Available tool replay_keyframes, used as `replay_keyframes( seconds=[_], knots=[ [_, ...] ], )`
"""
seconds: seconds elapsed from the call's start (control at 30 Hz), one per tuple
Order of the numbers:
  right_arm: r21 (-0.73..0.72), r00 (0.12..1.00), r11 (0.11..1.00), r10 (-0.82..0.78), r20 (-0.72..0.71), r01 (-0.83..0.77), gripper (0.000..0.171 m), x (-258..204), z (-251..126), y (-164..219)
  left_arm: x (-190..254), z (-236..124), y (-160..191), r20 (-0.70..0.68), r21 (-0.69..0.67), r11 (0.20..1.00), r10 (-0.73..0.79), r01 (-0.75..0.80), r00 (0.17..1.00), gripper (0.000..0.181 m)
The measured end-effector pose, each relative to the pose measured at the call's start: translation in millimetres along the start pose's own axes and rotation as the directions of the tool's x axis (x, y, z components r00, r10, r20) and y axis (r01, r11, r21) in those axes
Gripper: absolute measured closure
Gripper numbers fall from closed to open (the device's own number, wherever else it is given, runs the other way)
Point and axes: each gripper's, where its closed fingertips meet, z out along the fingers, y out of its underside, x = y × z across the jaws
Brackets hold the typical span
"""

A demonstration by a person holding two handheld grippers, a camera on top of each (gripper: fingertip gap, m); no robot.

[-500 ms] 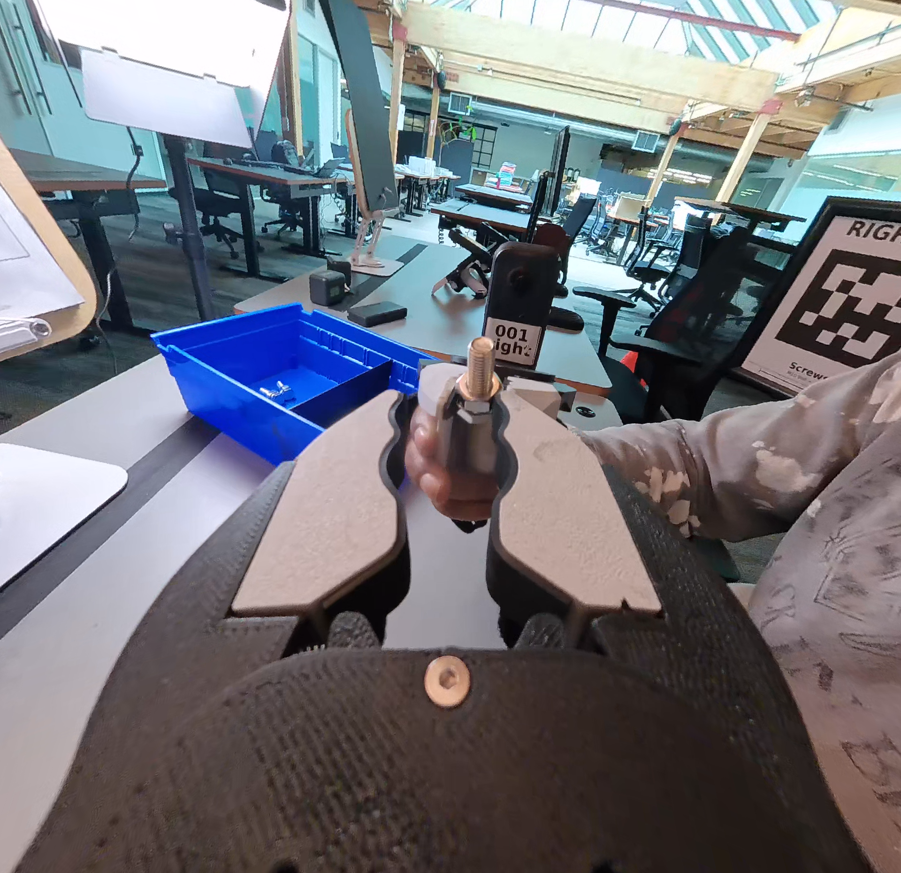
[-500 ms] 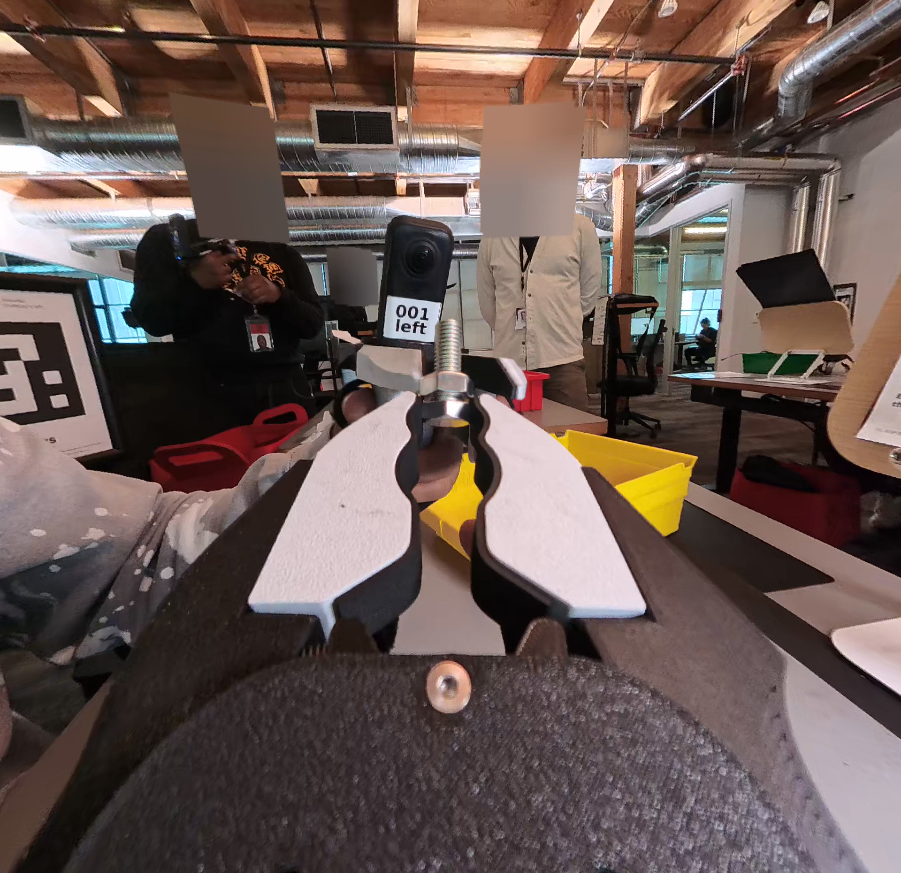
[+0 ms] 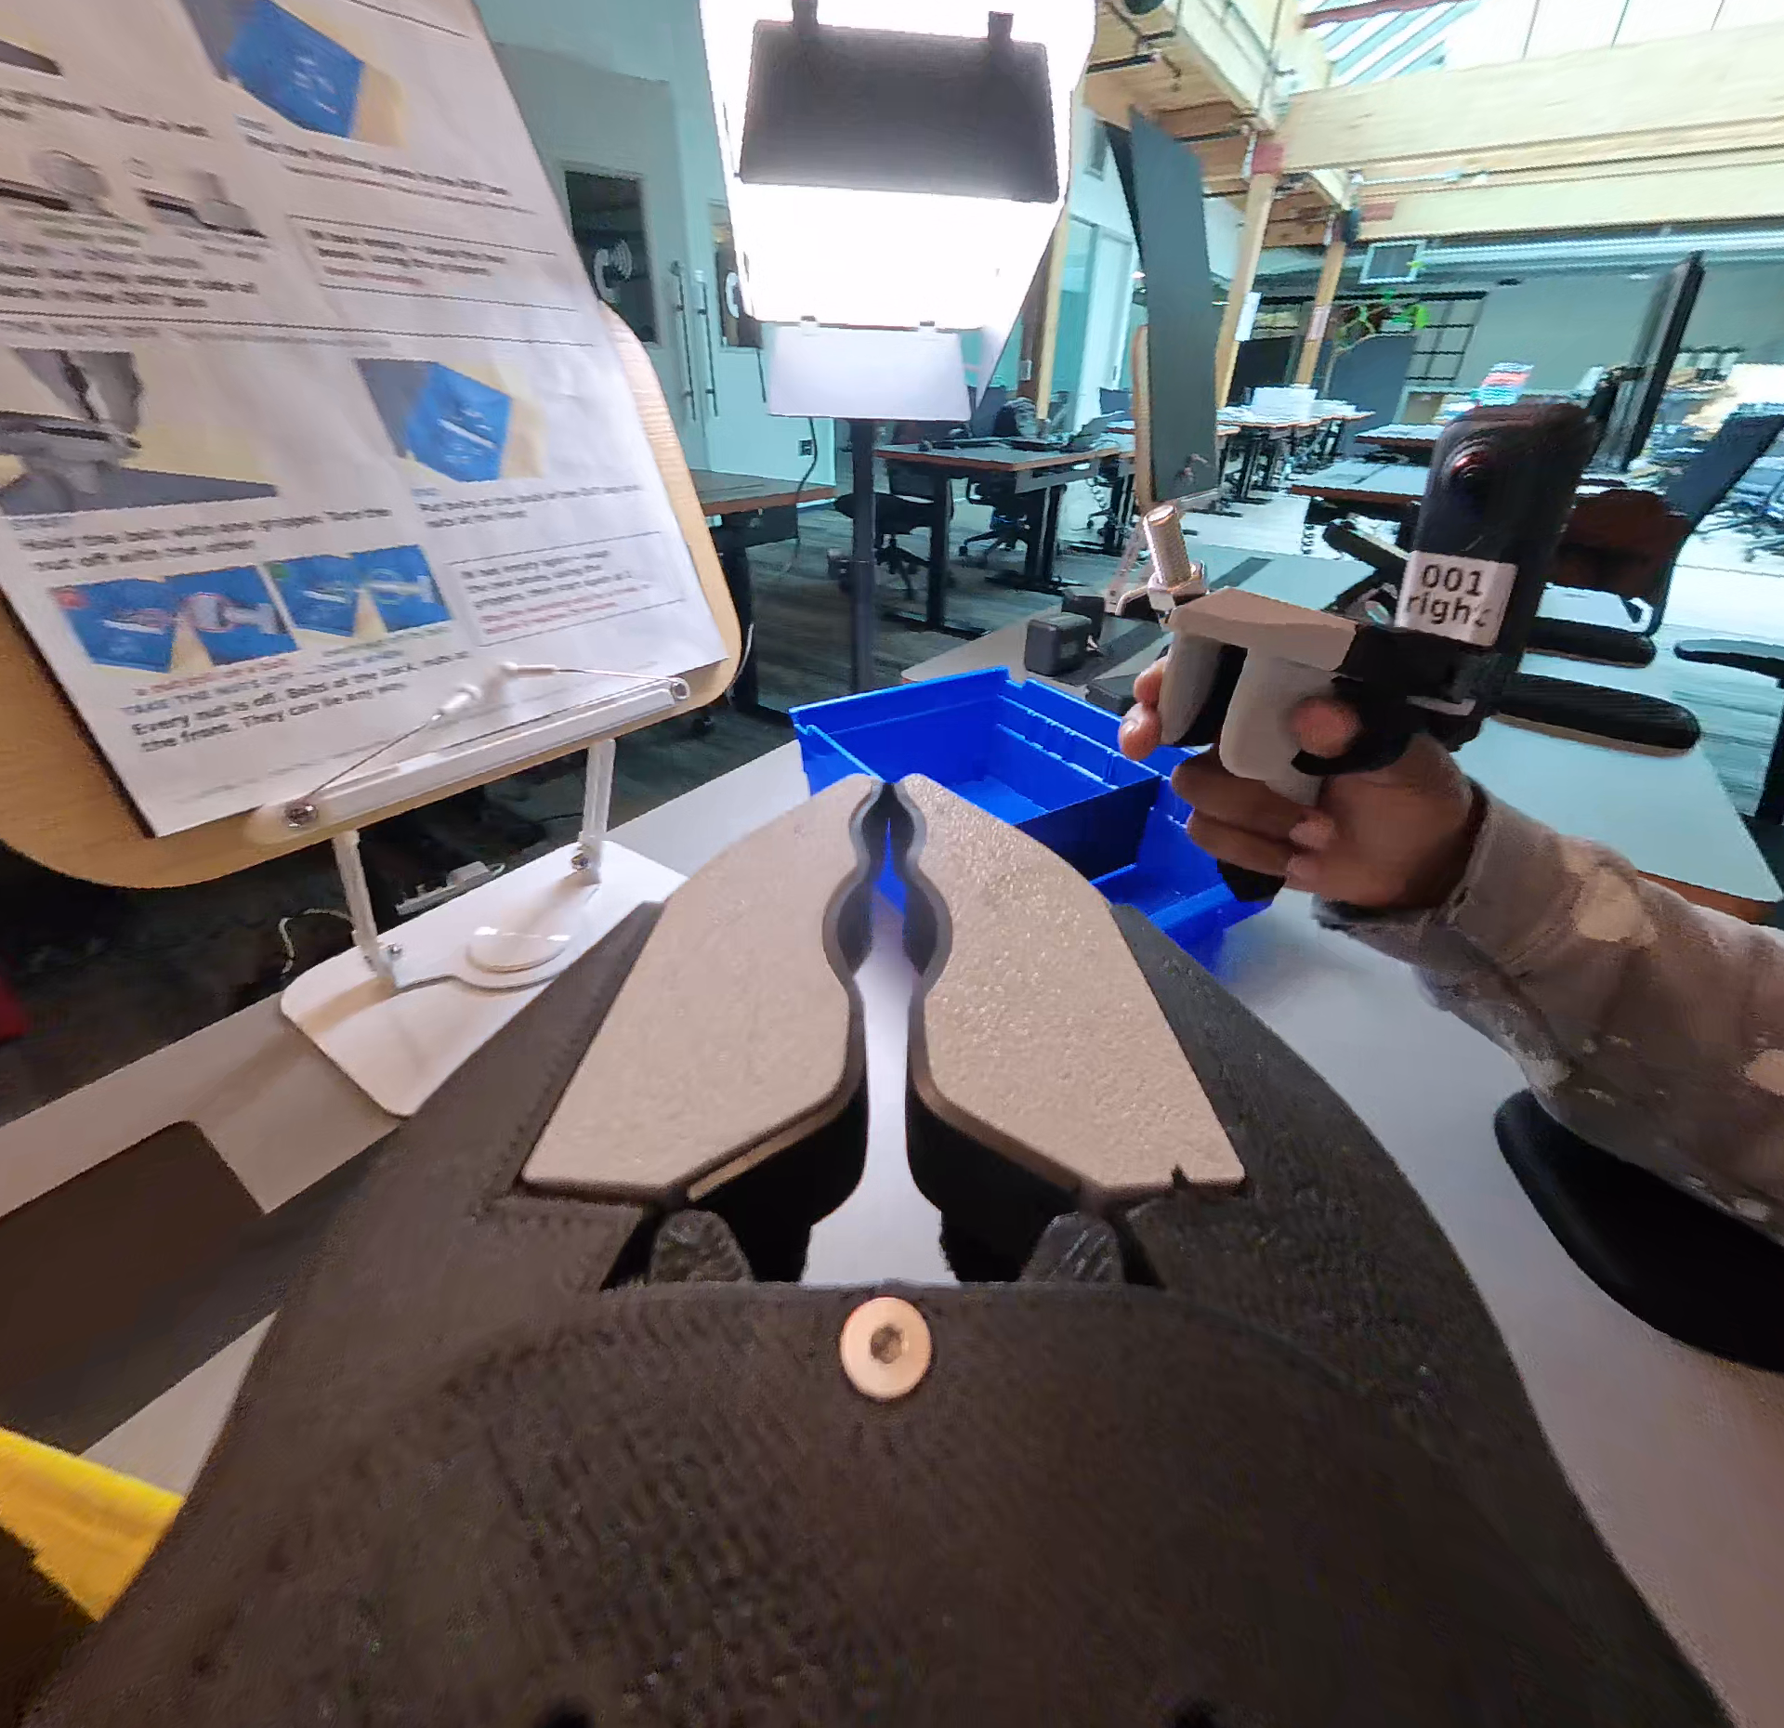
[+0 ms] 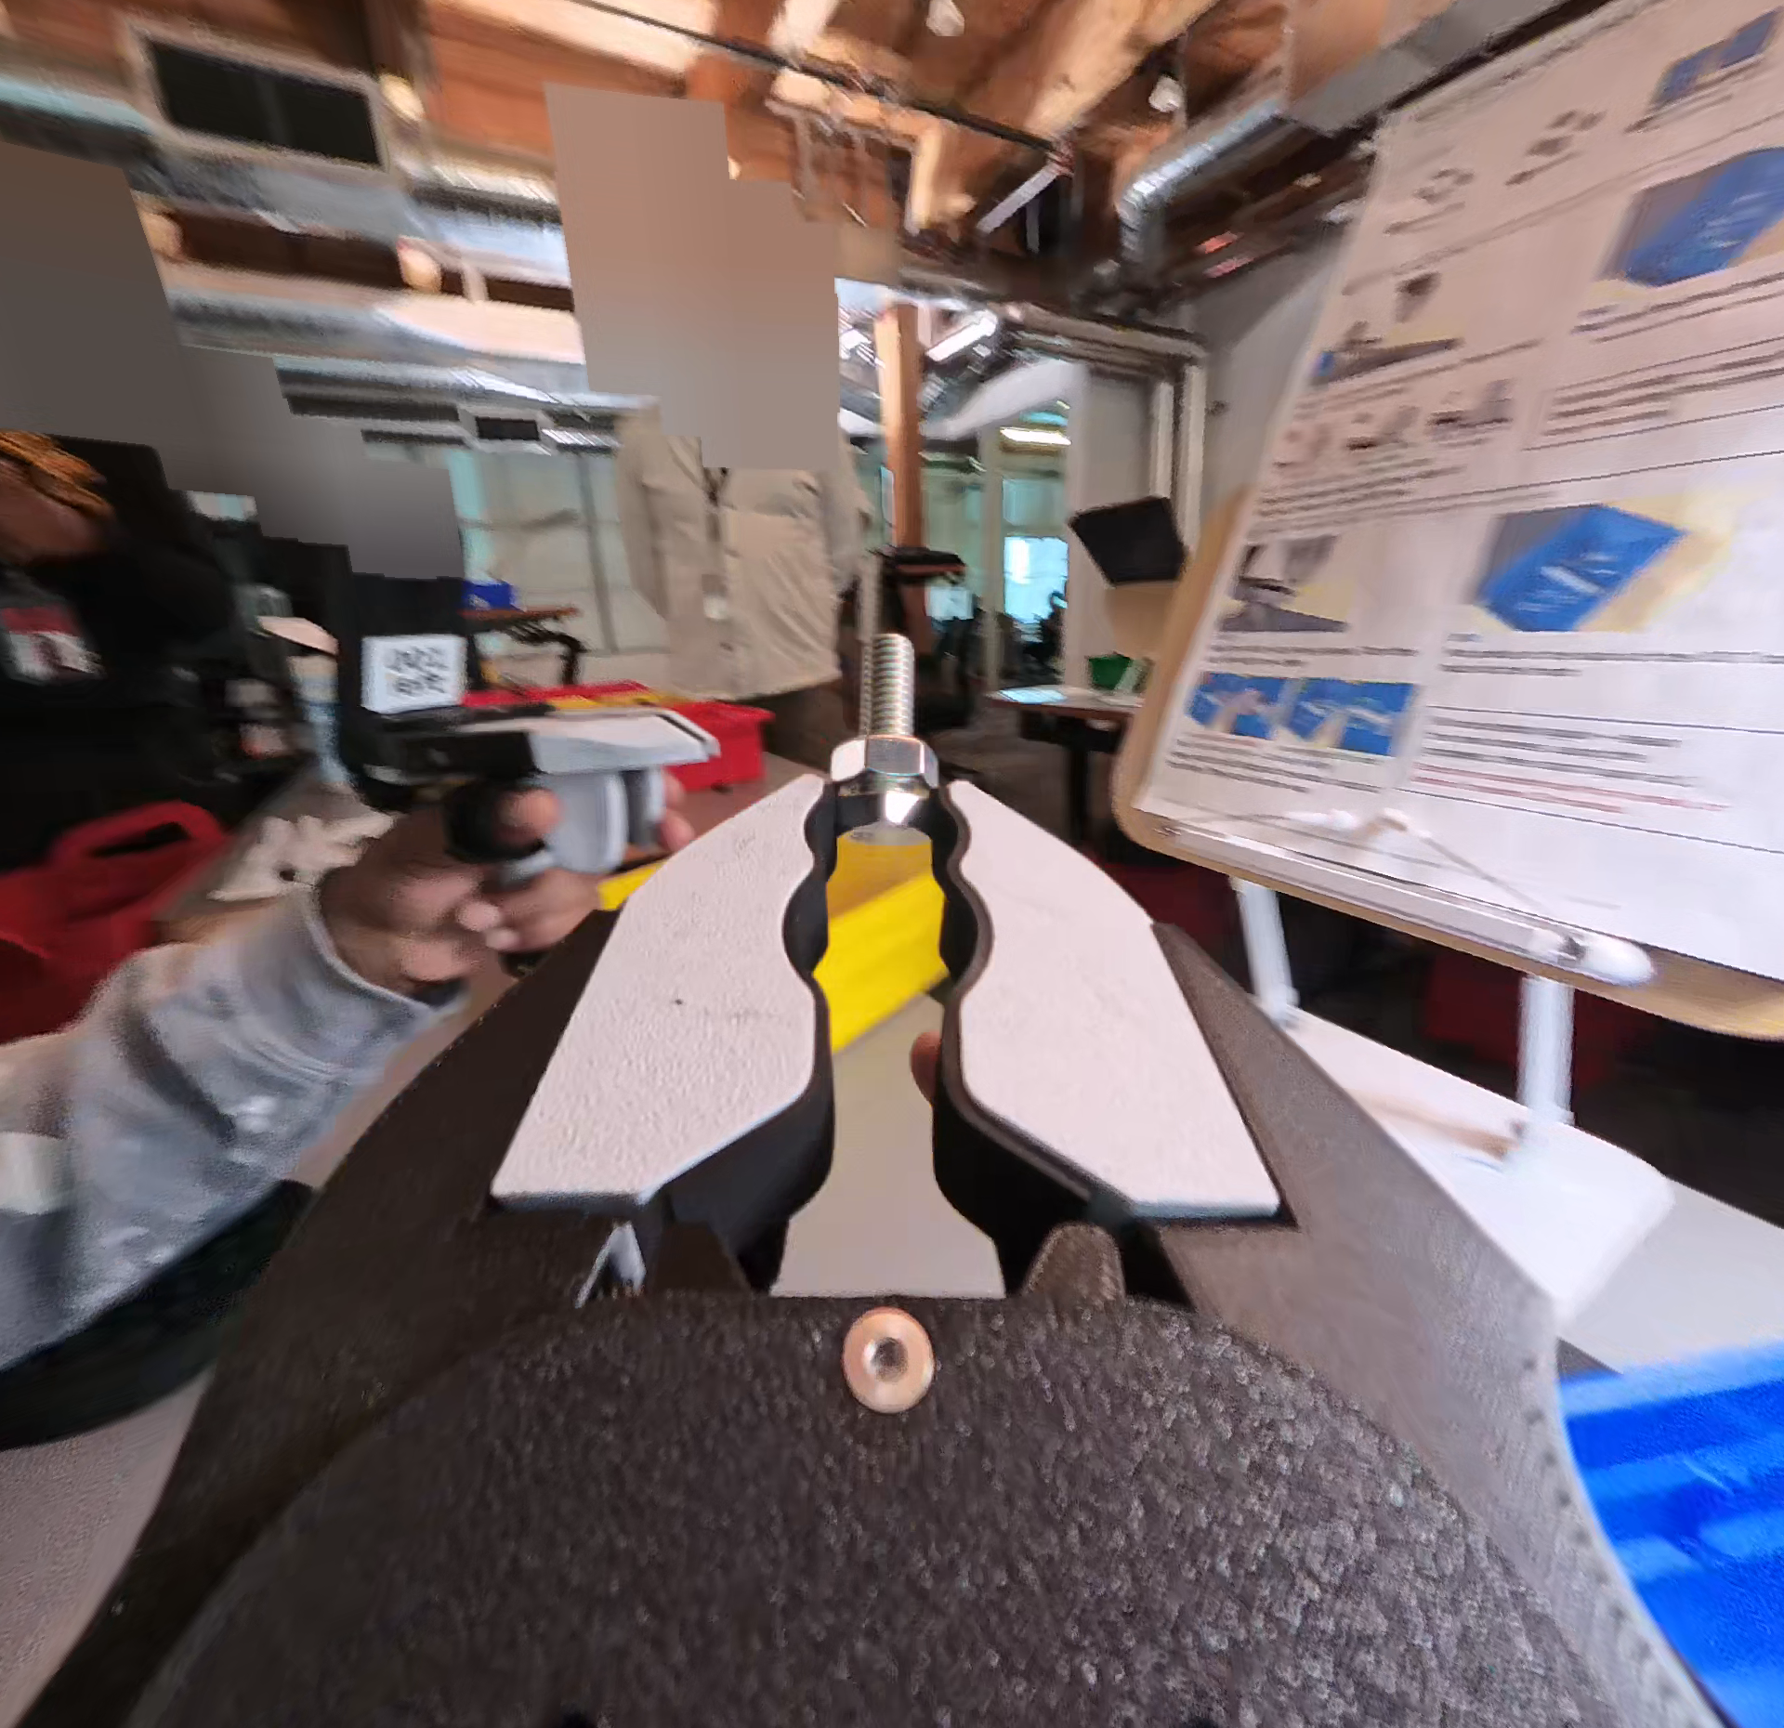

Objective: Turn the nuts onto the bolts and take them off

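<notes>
Instruction sheet point(image 3: 290, 379): on a stand at the far left of the worktop point(image 3: 1448, 1151), clear of the action.
Left claw point(image 3: 890, 803): tips together with nothing between them, pointing toward the blue bin point(image 3: 985, 765).
Blue bin: divided tray near the far edge of the worktop, just beyond the left claw.
Bolt point(image 4: 886, 673): upright, threads showing, carried off the worktop above the bin's right end.
Nut point(image 4: 884, 761): threaded low on the bolt, sitting just above the right claw's tips.
Right claw point(image 4: 883, 803): clamped on the bolt below the nut, apparently at the head.
Handling: small steel parts, likely rigid, fairly light and slick; smooth flats could slip under the pads.
Where to grip: probably across two opposite flats of the nut, square to the shank, leaving the threads free.
</notes>
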Motion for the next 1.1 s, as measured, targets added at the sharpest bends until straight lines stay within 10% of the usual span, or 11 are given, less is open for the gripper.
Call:
replay_keyframes(
  seconds=[0.57, 1.1],
  knots=[
    [-0.668, 0.832, 0.732, -0.283, -0.477, -0.134, 0.153, 152, -103, 65, -30, -43, -44, 0.041, 0.125, 0.99, -0.074, 0.068, 0.996, 0.181],
    [-0.818, 0.674, 0.281, -0.465, -0.574, -0.502, 0.152, 286, -160, 157, -37, -56, -52, 0.066, 0.135, 0.99, -0.041, 0.032, 0.997, 0.181]
  ],
)
